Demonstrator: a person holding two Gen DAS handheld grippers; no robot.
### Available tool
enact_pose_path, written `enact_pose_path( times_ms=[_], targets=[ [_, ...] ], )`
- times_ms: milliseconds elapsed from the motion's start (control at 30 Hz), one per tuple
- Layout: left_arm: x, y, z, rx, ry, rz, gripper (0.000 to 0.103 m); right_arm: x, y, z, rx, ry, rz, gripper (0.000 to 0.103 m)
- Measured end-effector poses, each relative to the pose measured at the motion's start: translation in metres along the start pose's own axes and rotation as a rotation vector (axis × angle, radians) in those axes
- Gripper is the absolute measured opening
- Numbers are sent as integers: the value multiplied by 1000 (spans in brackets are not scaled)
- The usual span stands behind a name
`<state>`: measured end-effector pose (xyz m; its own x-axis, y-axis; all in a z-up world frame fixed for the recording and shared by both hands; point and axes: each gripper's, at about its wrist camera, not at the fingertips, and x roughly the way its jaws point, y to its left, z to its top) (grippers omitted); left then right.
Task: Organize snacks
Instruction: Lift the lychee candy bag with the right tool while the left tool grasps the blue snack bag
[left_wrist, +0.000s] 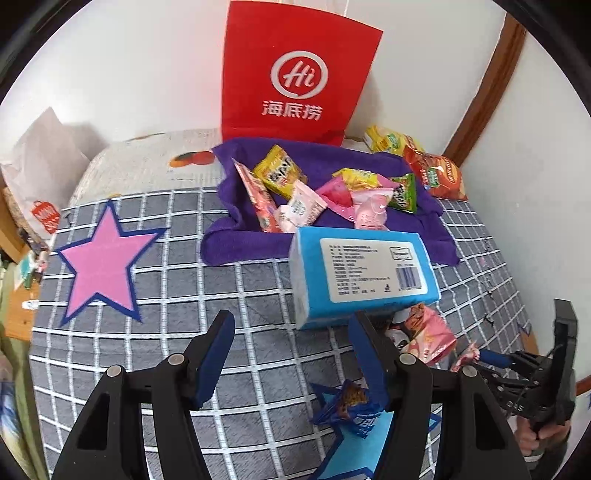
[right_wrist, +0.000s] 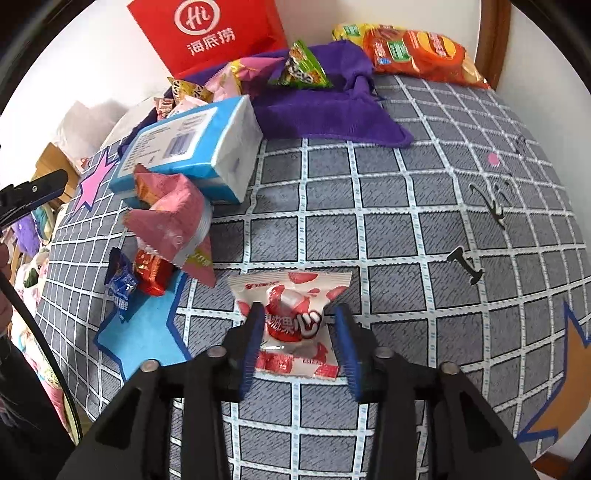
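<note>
My right gripper (right_wrist: 299, 332) points down at the checked bedspread (right_wrist: 406, 229), shut on a white and red candy packet (right_wrist: 291, 317) that is pinched between its blue pads. To its left a blue paper star (right_wrist: 140, 332) carries a blue wrapped snack (right_wrist: 122, 288), a red one (right_wrist: 151, 273) and pink packets (right_wrist: 170, 218). My left gripper (left_wrist: 291, 354) stands open with nothing between its fingers, just in front of a blue tissue box (left_wrist: 362, 277). Beyond the box a purple cloth (left_wrist: 229, 240) holds several mixed snack packets. A pink star (left_wrist: 103, 258) lies bare at the left.
A red paper bag (left_wrist: 295, 74) stands against the wall behind the cloth. Orange and yellow chip bags (right_wrist: 417, 51) lie in the far corner by a wooden frame. An orange star (right_wrist: 569, 369) sits at the bed's right edge. A white bag (left_wrist: 40, 177) and clutter lie off the left side.
</note>
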<state>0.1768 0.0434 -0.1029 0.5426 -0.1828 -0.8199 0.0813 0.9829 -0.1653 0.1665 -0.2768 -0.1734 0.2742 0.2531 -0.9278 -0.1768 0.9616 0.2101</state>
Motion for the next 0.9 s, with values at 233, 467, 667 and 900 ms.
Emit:
enact_pose_path(
  times_ms=[233, 467, 667, 900],
  targets=[
    [2, -2, -7, -7, 1, 3, 62, -1, 7, -5, -29, -2, -6, 57],
    [12, -8, -14, 0, 21, -32, 62, 17, 13, -6, -31, -9, -79, 58],
    [26, -18, -35, 53, 67, -67, 62, 22, 20, -12, -55, -62, -137, 56],
    [43, -23, -59, 82, 129, -100, 62, 13, 20, -16, -44, -91, -122, 53]
  ],
)
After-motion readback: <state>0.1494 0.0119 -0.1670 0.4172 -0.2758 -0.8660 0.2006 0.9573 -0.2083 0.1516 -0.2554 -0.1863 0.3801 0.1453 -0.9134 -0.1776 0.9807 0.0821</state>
